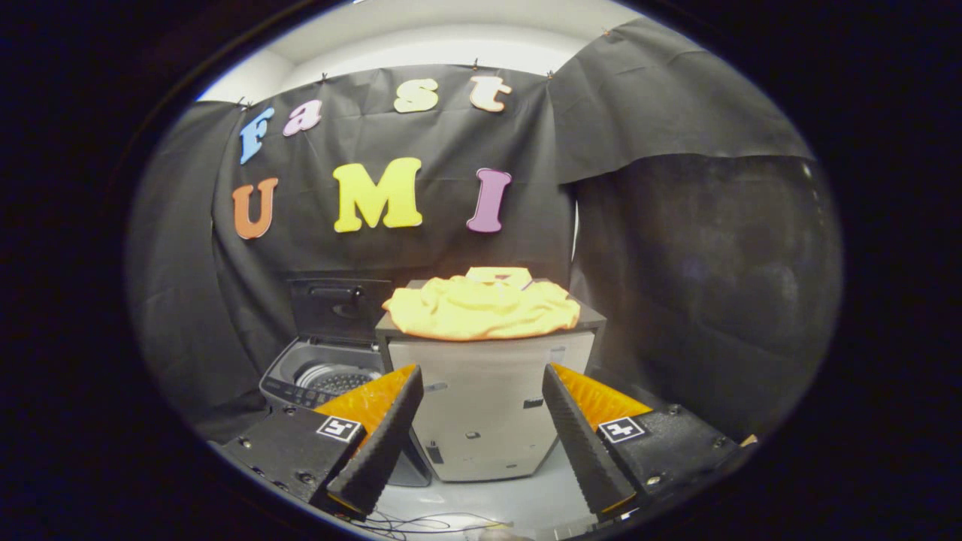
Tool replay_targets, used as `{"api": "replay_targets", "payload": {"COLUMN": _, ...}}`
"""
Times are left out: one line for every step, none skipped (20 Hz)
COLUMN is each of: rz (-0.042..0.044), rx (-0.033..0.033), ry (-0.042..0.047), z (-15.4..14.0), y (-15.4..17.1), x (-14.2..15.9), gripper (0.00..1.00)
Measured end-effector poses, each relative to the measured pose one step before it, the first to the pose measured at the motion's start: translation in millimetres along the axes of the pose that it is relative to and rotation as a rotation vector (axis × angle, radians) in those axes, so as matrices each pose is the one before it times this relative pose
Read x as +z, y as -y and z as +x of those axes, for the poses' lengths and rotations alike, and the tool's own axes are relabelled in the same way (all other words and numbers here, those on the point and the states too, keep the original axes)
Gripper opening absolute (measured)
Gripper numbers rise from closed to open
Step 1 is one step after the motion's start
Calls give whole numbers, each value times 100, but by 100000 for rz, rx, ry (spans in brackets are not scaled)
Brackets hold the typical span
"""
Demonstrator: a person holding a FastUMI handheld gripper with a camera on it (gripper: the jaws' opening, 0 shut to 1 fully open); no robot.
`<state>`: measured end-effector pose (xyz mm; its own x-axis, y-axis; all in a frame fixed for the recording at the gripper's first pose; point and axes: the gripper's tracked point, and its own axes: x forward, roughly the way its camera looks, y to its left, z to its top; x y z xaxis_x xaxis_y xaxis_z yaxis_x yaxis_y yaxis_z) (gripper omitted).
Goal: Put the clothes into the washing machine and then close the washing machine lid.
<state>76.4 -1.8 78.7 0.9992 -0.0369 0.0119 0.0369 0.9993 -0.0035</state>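
Tool (481, 439) open, empty; yellow clothes (482, 308) well beyond fingers.

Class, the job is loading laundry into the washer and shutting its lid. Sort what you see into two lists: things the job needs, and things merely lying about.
Needed:
yellow clothes, heaped on the cabinet
washing machine, lid raised
gripper, fingers open, holding nothing

Lying about:
pale cabinet under the clothes
loose wires on the floor

The gripper (481, 391) camera looks forward along its 2 spread fingers, level, toward a box (485, 406) near ahead and the washer (323, 376) beyond the left finger.
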Motion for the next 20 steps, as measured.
{"api": "replay_targets", "payload": {"rz": -492, "rx": -440, "ry": 211, "z": 1293, "y": 204, "x": 1016, "gripper": 100}}
{"api": "replay_targets", "payload": {"rz": -23, "rx": -82, "ry": 141, "z": 1280, "y": 105, "x": 957, "gripper": 100}}
{"api": "replay_targets", "payload": {"rz": -224, "rx": 575, "ry": -537, "z": 1368, "y": 46, "x": 808, "gripper": 100}}
{"api": "replay_targets", "payload": {"rz": 79, "rx": 281, "ry": -788, "z": 1658, "y": 102, "x": 965, "gripper": 100}}
{"api": "replay_targets", "payload": {"rz": -101, "rx": 528, "ry": -731, "z": 1652, "y": 102, "x": 1007, "gripper": 100}}
{"api": "replay_targets", "payload": {"rz": -106, "rx": 402, "ry": -352, "z": 1747, "y": -5, "x": 1124, "gripper": 100}}
{"api": "replay_targets", "payload": {"rz": -271, "rx": -22, "ry": -530, "z": 1805, "y": 236, "x": 1031, "gripper": 100}}
{"api": "replay_targets", "payload": {"rz": -135, "rx": 146, "ry": -471, "z": 1792, "y": 228, "x": 996, "gripper": 100}}
{"api": "replay_targets", "payload": {"rz": 320, "rx": 164, "ry": -625, "z": 1701, "y": 153, "x": 1014, "gripper": 100}}
{"api": "replay_targets", "payload": {"rz": 262, "rx": 388, "ry": -849, "z": 1774, "y": 104, "x": 842, "gripper": 100}}
{"api": "replay_targets", "payload": {"rz": -717, "rx": 98, "ry": -2068, "z": 1793, "y": 142, "x": 305, "gripper": 100}}
{"api": "replay_targets", "payload": {"rz": -1163, "rx": 27, "ry": -2821, "z": 1720, "y": 211, "x": 365, "gripper": 100}}
{"api": "replay_targets", "payload": {"rz": -1058, "rx": 337, "ry": -2555, "z": 1498, "y": 139, "x": 195, "gripper": 100}}
{"api": "replay_targets", "payload": {"rz": -627, "rx": 228, "ry": -2207, "z": 1459, "y": 152, "x": 202, "gripper": 100}}
{"api": "replay_targets", "payload": {"rz": -540, "rx": 219, "ry": -2316, "z": 1361, "y": 118, "x": 220, "gripper": 100}}
{"api": "replay_targets", "payload": {"rz": -24, "rx": -316, "ry": -2549, "z": 1331, "y": 230, "x": 93, "gripper": 100}}
{"api": "replay_targets", "payload": {"rz": 233, "rx": 202, "ry": -2284, "z": 1143, "y": 75, "x": -77, "gripper": 100}}
{"api": "replay_targets", "payload": {"rz": 290, "rx": 442, "ry": -2141, "z": 1098, "y": -70, "x": 133, "gripper": 100}}
{"api": "replay_targets", "payload": {"rz": -122, "rx": 153, "ry": -2445, "z": 1090, "y": 68, "x": -176, "gripper": 100}}
{"api": "replay_targets", "payload": {"rz": -557, "rx": -65, "ry": -3014, "z": 1162, "y": 49, "x": -264, "gripper": 100}}
